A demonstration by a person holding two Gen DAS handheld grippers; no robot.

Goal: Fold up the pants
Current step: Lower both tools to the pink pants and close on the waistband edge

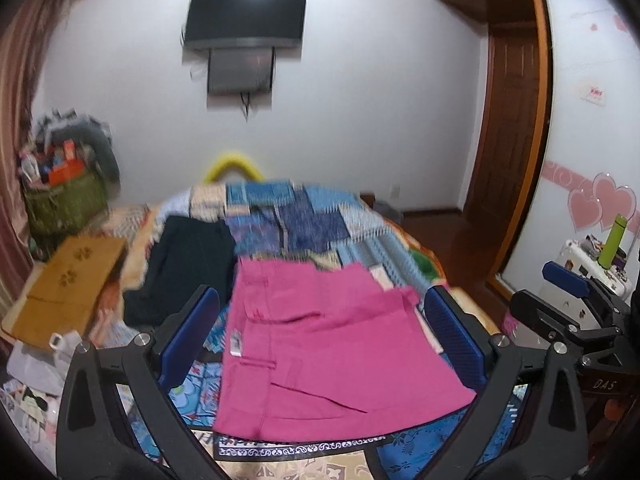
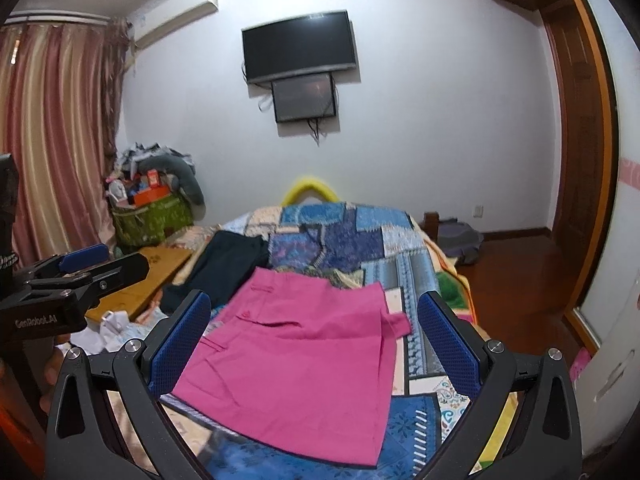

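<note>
The pink pants [image 1: 320, 344] lie folded into a flat, roughly square stack on the patchwork bedspread [image 1: 288, 216], waistband side to the left. In the right wrist view the pink pants [image 2: 296, 356] sit straight ahead, a small flap sticking out at their right edge. My left gripper [image 1: 320, 336] hovers above them, open, nothing between its blue pads. My right gripper [image 2: 316, 344] is also open and empty over the stack. Each gripper shows in the other's view: the right gripper [image 1: 576, 300] at the right edge, the left gripper [image 2: 80, 268] at the left edge.
Dark folded pants [image 1: 180, 268] lie on the bed to the far left of the pink ones. A wooden board [image 1: 68, 280] and scattered papers [image 1: 36, 364] sit left of the bed. A green basket [image 2: 152, 216] of clutter stands by the curtain. A wooden floor [image 2: 516, 280] runs along the right.
</note>
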